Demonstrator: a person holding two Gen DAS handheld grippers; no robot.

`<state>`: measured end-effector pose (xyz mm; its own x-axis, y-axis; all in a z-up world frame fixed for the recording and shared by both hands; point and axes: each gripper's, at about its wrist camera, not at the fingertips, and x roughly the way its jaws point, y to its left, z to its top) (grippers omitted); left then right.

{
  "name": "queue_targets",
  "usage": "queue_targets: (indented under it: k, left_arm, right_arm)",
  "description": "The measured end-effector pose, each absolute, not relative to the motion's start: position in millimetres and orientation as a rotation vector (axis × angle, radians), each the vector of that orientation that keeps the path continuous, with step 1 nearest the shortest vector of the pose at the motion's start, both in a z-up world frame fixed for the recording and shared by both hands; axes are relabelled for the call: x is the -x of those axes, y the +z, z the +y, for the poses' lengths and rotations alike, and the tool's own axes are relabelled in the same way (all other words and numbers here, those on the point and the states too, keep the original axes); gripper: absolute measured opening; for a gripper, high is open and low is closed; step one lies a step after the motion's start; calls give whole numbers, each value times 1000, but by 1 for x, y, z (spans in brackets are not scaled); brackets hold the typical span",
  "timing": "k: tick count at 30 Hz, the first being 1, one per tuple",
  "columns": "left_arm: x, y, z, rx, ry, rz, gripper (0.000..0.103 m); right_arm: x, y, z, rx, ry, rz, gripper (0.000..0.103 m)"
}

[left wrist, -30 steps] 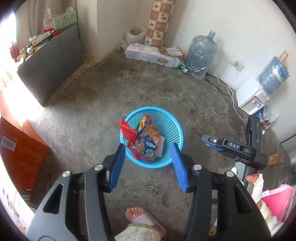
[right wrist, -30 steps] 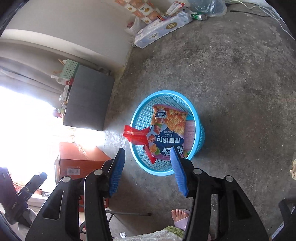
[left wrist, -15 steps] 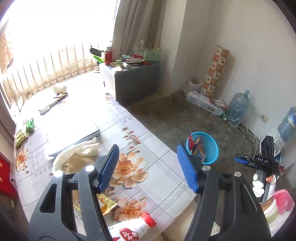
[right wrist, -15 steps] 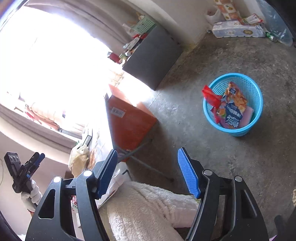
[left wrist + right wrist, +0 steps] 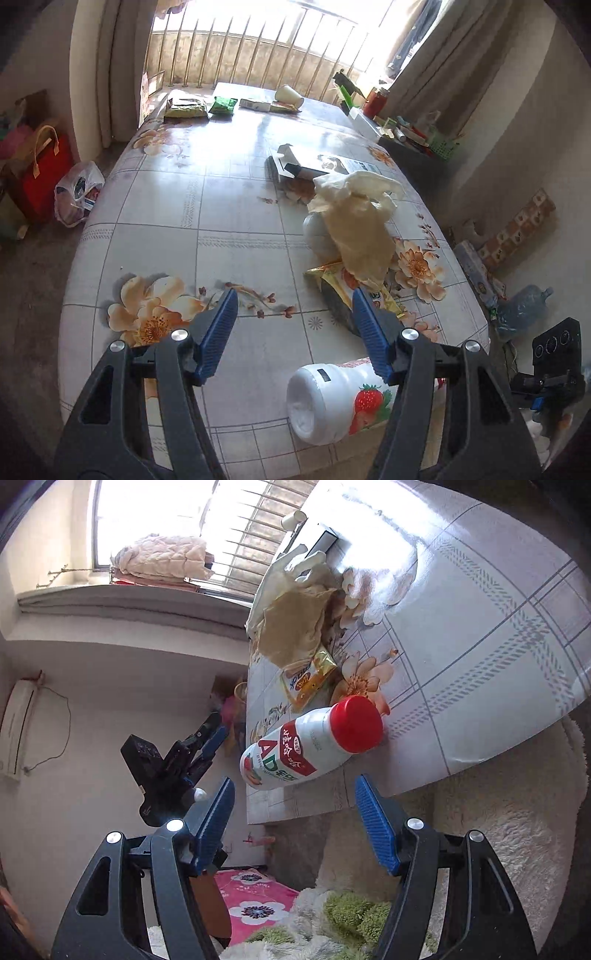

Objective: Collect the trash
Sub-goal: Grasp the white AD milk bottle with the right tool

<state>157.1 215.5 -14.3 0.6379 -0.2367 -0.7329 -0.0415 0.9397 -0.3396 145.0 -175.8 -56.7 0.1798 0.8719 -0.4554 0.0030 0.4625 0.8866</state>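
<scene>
Evidently between pickups, both the left gripper (image 5: 291,321) and right gripper (image 5: 293,812) hang with jaws spread and empty. Trash remains on the table (image 5: 166,221): a white bottle (image 5: 310,744) lying at the near edge, a yellow wrapper (image 5: 347,288) beside it.

Black frames, blue ribbed jaws, silver screws.
</scene>
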Motion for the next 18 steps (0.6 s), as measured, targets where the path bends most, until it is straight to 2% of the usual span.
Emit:
queue_targets:
  k: [5, 10, 18]
  left_arm:
    - [-140, -49, 224, 443, -190, 927, 48]
    - [-126, -60, 210, 474, -286, 933, 40]
    - [-105, -71, 169, 502, -445, 964, 36]
  right_arm:
    - [-156, -71, -131, -888, 688, 1344, 66]
    - [-160, -79, -124, -919, 605, 1363, 66]
    - [-151, -75, -133, -866, 527, 1343, 66]
